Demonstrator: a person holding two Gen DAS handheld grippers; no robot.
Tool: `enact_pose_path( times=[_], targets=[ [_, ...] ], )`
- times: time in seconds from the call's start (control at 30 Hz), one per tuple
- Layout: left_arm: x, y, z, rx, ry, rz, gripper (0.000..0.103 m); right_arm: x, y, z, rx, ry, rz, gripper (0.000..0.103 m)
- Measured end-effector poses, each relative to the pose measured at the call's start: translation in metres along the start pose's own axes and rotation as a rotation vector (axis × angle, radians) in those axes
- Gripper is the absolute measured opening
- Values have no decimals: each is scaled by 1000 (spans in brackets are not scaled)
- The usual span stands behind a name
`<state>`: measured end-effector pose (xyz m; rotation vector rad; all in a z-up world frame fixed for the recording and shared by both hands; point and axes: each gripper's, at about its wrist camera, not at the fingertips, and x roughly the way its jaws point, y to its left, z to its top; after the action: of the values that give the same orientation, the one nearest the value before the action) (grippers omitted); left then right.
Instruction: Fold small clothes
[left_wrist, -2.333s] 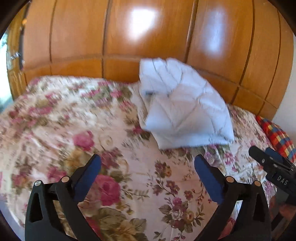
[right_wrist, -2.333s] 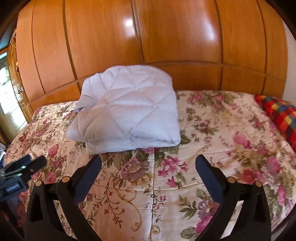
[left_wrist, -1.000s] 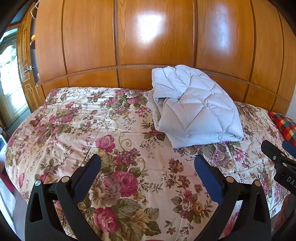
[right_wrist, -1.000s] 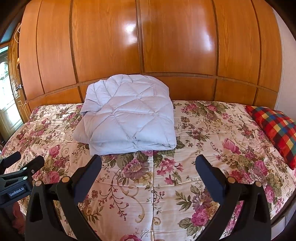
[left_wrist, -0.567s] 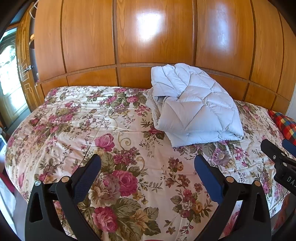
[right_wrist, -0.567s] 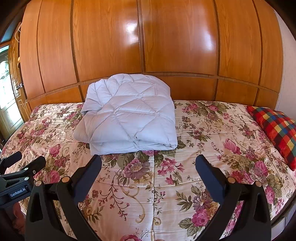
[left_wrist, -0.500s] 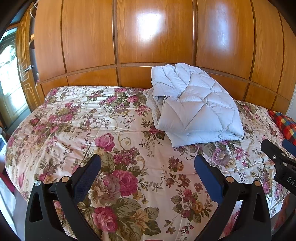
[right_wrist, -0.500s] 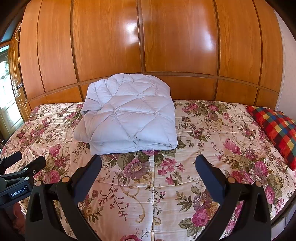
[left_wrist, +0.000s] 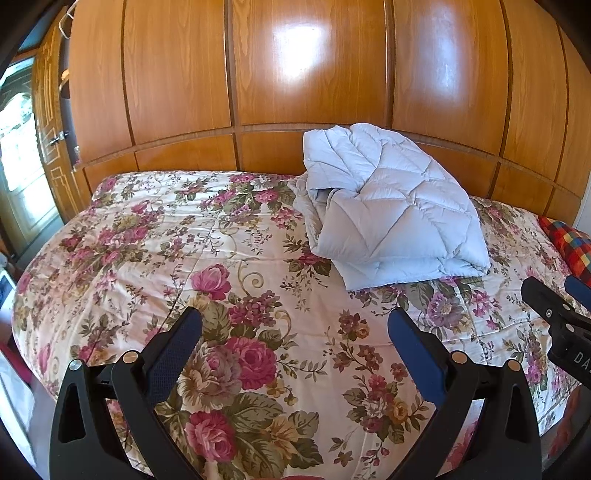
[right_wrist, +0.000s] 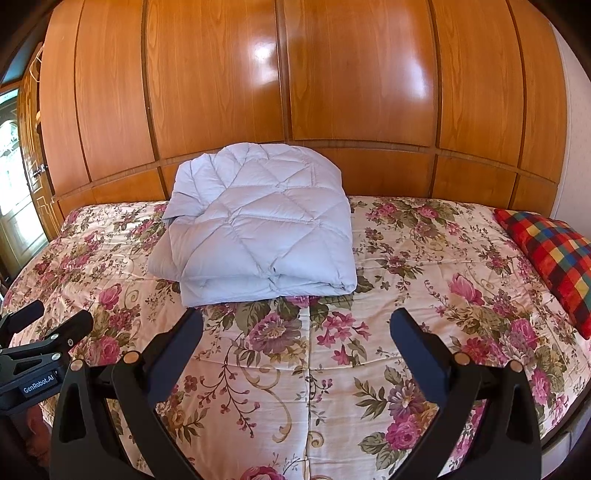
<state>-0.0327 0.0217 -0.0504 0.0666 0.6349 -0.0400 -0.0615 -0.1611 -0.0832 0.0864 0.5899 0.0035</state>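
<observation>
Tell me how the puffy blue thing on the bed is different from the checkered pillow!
The puffy blue quilted piece is one pale colour with stitched diamond shapes; the checkered pillow has red, yellow, blue and green squares. The quilted piece is folded into layers and lies near the wooden headboard, towards the middle; the pillow lies flat at the bed's right edge. The quilted piece looks bigger. Both rest on the flowery bedspread.

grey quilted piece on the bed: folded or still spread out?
Folded. The grey quilted garment lies as a compact stacked bundle on the floral bedspread, layered edges visible along its near side. Both grippers are open and hold nothing.
</observation>
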Motion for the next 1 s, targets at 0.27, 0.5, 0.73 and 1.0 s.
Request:
enact_pose_path(
  times=[0.27,0.5,0.73,1.0],
  targets=[
    [1,-1,-1,5,9,-1,100,3,0,-1,-3,10,3,101],
    [2,-1,-1,0,17,-5,100,5,0,-1,-1,18,4,101],
    [3,-1,-2,5,19,-13,100,7,2,-3,-2,27,7,101],
    [4,-3,-3,8,27,-20,100,9,2,-4,-1,35,7,101]
  ],
)
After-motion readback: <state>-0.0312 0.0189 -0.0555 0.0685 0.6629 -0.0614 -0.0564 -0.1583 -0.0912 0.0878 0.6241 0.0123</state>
